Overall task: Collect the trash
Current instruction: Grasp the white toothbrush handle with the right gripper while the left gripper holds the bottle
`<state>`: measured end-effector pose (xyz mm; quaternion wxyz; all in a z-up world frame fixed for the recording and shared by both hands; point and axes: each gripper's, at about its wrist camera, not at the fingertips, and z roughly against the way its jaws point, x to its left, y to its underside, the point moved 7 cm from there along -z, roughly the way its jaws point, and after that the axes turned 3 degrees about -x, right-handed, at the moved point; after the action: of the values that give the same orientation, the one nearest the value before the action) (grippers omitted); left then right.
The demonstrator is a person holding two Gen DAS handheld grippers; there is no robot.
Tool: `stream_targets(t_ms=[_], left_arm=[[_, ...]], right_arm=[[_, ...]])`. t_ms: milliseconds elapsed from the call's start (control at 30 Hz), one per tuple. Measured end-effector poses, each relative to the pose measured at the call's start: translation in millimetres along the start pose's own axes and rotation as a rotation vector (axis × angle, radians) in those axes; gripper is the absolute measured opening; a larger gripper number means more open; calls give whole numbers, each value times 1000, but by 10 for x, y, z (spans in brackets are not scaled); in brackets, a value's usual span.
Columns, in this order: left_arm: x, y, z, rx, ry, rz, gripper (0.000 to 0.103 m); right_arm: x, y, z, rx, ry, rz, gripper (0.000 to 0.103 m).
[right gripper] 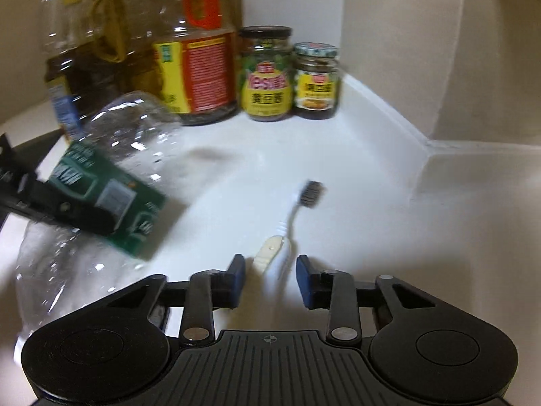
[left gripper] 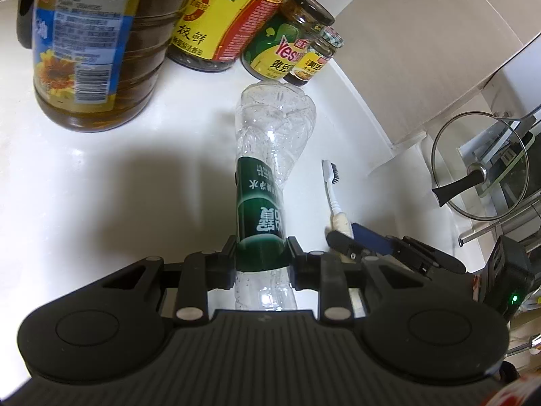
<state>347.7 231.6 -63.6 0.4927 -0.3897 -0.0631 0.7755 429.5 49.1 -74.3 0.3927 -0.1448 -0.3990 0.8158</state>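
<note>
My left gripper (left gripper: 261,253) is shut on a crushed clear plastic bottle (left gripper: 270,125) with a green label, gripping it at the label. The bottle also shows at the left of the right wrist view (right gripper: 111,176), held by the left gripper's black finger (right gripper: 67,209). A white toothbrush (right gripper: 290,223) with dark bristles lies on the white counter (right gripper: 338,176). My right gripper (right gripper: 270,277) is open, its blue pads either side of the toothbrush handle end. In the left wrist view the toothbrush (left gripper: 333,186) lies right of the bottle, with the right gripper (left gripper: 358,240) at its handle.
At the back stand a large oil bottle (left gripper: 88,47), a soy sauce jug (left gripper: 219,17) and two sauce jars (right gripper: 267,74) (right gripper: 316,81) against the wall corner. A glass pot lid (left gripper: 480,165) and a metal rack are at the right.
</note>
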Motion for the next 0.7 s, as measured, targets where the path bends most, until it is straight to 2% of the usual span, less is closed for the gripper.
stream_targets(t_ms=[100, 133, 167, 400, 700], left_arm=[[25, 9, 20, -4, -2, 1, 25], [32, 13, 26, -4, -2, 0, 25], [32, 17, 34, -5, -1, -3, 25], [7, 31, 67, 0, 29, -20, 25], [-196, 209, 177, -6, 78, -27, 25]], right_arm=[[89, 1, -52, -8, 18, -1, 33], [118, -7, -68, -13, 28, 3, 29], [134, -4, -71, -16, 37, 8, 21], [173, 95, 111, -26, 64, -17, 20], [139, 140, 621, -70, 49, -95, 20]])
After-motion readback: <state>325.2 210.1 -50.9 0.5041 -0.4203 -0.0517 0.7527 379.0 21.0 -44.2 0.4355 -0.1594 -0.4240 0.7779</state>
